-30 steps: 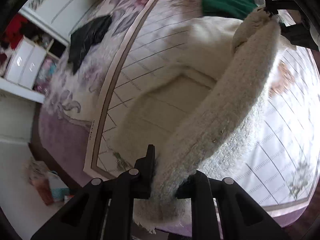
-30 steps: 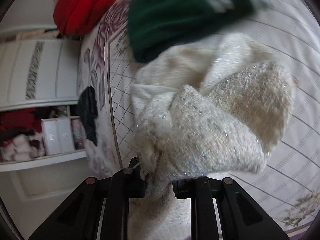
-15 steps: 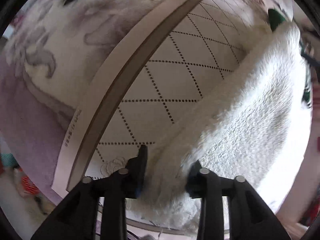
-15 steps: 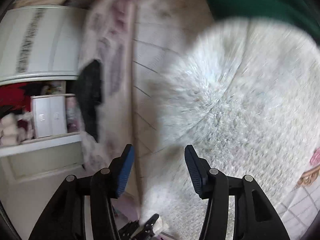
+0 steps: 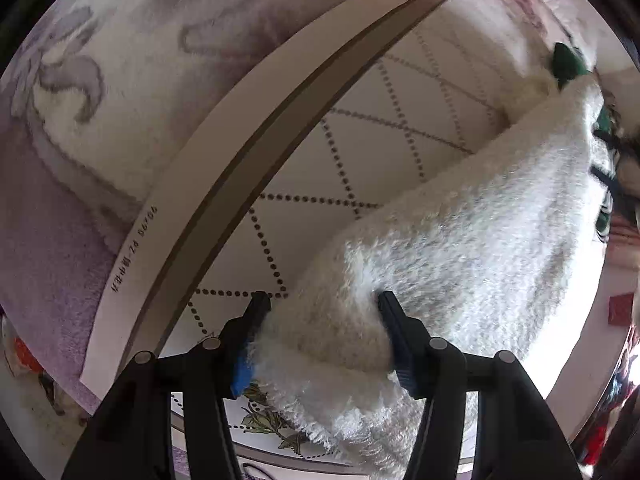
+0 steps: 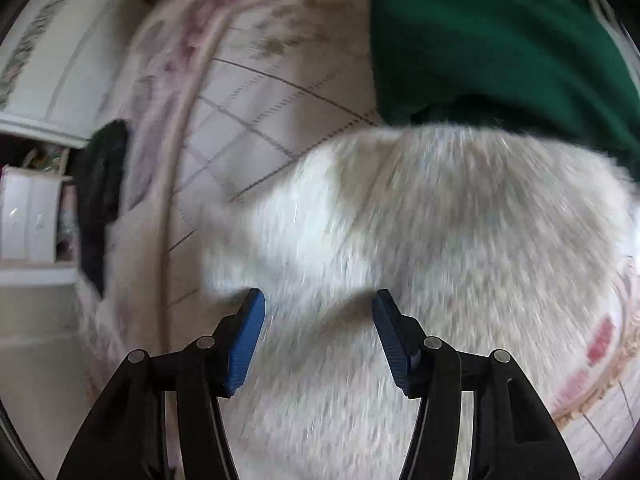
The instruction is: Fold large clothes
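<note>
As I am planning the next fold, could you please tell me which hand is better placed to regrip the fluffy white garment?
Probably left: the left tongs, opening, straddle a bunched edge of the fluffy white garment; the right tongs hover open over flat pile.

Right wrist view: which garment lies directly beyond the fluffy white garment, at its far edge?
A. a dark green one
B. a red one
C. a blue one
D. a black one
A: the dark green garment lies at the far edge of the fluffy white garment; the black garment lies far off to the left.
</note>
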`<state>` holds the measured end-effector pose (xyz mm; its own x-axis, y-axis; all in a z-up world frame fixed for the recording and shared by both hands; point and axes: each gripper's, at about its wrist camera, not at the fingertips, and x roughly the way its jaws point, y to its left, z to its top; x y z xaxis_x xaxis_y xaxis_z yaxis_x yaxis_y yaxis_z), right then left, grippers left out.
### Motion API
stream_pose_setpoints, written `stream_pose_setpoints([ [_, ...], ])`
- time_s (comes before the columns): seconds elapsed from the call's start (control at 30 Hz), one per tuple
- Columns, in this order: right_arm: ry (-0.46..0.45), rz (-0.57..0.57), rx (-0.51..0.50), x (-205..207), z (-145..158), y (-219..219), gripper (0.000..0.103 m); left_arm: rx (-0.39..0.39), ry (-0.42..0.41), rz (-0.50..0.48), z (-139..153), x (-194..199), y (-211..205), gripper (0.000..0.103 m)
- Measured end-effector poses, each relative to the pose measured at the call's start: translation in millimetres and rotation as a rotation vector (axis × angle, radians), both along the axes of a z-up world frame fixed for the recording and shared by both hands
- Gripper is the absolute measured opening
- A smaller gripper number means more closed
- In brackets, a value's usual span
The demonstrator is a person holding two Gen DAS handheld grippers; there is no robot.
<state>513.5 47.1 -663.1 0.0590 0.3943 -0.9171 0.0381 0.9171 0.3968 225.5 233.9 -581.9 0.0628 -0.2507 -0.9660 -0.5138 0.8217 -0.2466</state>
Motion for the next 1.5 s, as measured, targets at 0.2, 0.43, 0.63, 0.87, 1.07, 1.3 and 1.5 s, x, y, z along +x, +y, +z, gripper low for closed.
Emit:
stream_pose_setpoints([
  [0.2, 0.151, -0.176, 0.018, -162, 8, -65, 0.079, 0.005, -0.058, 0.036, 15, -28, -14, 0.016],
  [0.43, 0.504, -0.282, 0.310, -299, -110, -41, 0.050, 0.003, -0.015, 0.079, 18, -65, -30, 0.016],
  [0.63, 0.388, -0.355, 0.252, -313, -67, -85, 0.020, -0.137, 0.067, 0.007, 17, -113, -96, 0.017],
  [0.87, 0.483, -0.241, 0.081, -319, -64, -147, 0.035, -0.328, 0.157, 0.003, 26, -165, -169, 0.031],
  [1.07, 0.381, -0.254, 0.081, -289, -17, -167, 0.052, -0.443, 0.189, 0.112, 73, -182, -157, 0.035],
  [1.3, 0.243, -0.171, 0.116, -218, 11, -120, 0.054, -0.112, -0.119, -0.029, 123, -35, -139, 0.049],
  [1.5, 0.176, -0.192, 0.086, -139, 7, -86, 0.054, 0.048, -0.301, -0.104, 83, 122, -127, 0.047],
])
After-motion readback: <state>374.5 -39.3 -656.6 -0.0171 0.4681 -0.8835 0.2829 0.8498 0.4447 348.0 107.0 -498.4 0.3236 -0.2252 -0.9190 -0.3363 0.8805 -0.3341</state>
